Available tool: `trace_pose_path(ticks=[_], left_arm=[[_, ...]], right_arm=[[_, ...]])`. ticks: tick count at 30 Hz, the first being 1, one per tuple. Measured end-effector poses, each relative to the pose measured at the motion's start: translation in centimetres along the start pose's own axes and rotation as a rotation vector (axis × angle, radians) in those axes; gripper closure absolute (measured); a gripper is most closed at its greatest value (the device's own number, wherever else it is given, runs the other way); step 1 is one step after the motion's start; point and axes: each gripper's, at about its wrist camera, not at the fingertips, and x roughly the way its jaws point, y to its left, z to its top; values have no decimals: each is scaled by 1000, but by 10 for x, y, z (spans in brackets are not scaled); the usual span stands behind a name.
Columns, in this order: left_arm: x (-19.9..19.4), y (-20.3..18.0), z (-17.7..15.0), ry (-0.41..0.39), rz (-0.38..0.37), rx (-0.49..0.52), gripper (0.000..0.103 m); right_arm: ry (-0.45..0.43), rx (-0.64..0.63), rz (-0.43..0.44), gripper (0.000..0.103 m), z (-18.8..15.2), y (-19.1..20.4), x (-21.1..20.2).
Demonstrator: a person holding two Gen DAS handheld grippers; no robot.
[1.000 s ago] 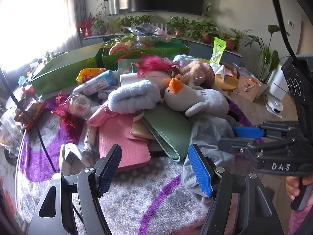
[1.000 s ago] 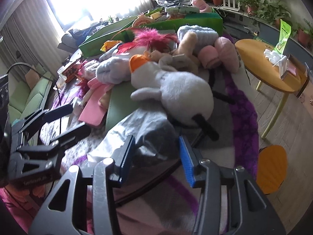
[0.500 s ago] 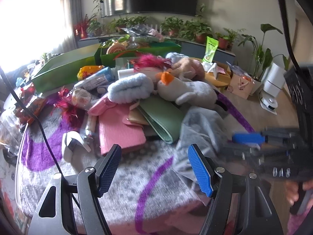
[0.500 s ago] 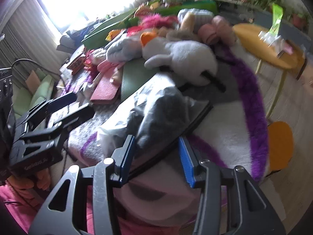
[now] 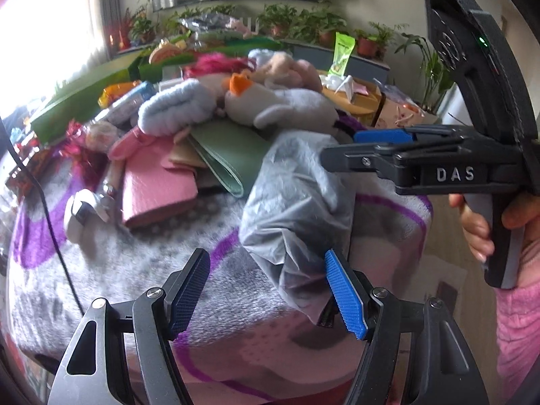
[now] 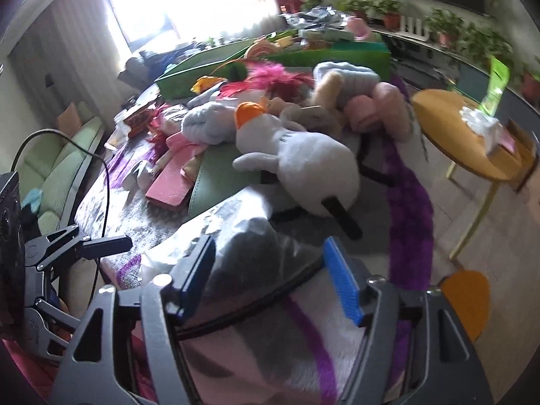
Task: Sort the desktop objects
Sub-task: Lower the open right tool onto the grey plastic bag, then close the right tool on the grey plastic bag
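A grey item in a clear plastic bag (image 5: 297, 195) lies at the front edge of the blanket-covered table (image 5: 141, 270). My right gripper (image 6: 270, 270) straddles the bag (image 6: 249, 249); its jaws are opening and the pads stand off the plastic. Seen from the left wrist view, the right gripper (image 5: 341, 150) reaches in from the right, held by a hand (image 5: 479, 226). My left gripper (image 5: 266, 290) is open just in front of the bag, whose lower corner brushes its blue right pad (image 5: 344, 293).
Behind the bag sit a white plush duck (image 6: 303, 158), a green wallet (image 5: 229, 155), a pink wallet (image 5: 155, 185), a pale blue fluffy slipper (image 5: 175, 108) and green boxes (image 6: 303, 57). A round yellow side table (image 6: 465, 135) stands off to the right.
The right gripper's jaws have spread wide and released the bag they had pinched and pulled toward the table's front edge. The left gripper has moved closer to the bag.
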Motion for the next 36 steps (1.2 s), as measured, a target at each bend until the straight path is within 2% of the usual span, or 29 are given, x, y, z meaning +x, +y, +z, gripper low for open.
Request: trace_pose_path(ticks=[3,8,12,16,21,25,29,32,33,34,35,36], left_arm=[[6,-2,-1,20,-11,-6,32],[11,3,2,33,-7,-15,32],[10,13,4,31,40,-33,32],[7,28,7,19,85,-70,32],[3,32,11,2,89,-78,32],[3,28,12,7,61,-70,32],[4,22,10,27,2,-70,32],[11,19,9,36,-13,-58,32],[14,19,9,35,-19,-59,32],[17,20,9,37,-30,-66,33],[18,21,10,39,-44,-74,36],[20,23,11,43,-61,-82,43]], right_arm=[[34,17,50,32,4,-6,12],[64,26,79,34,-2,-4,21],[84,59,110,38,-8,-1,13],[112,79,115,39,-22,10,7],[100,71,71,39,-32,24,2],[64,96,26,39,-30,17,0],[81,103,69,35,-28,10,8],[92,91,82,35,-29,13,14],[90,85,77,37,-29,15,16],[88,75,68,43,-29,17,16],[87,63,56,49,-29,20,15],[84,50,47,56,-29,23,14]])
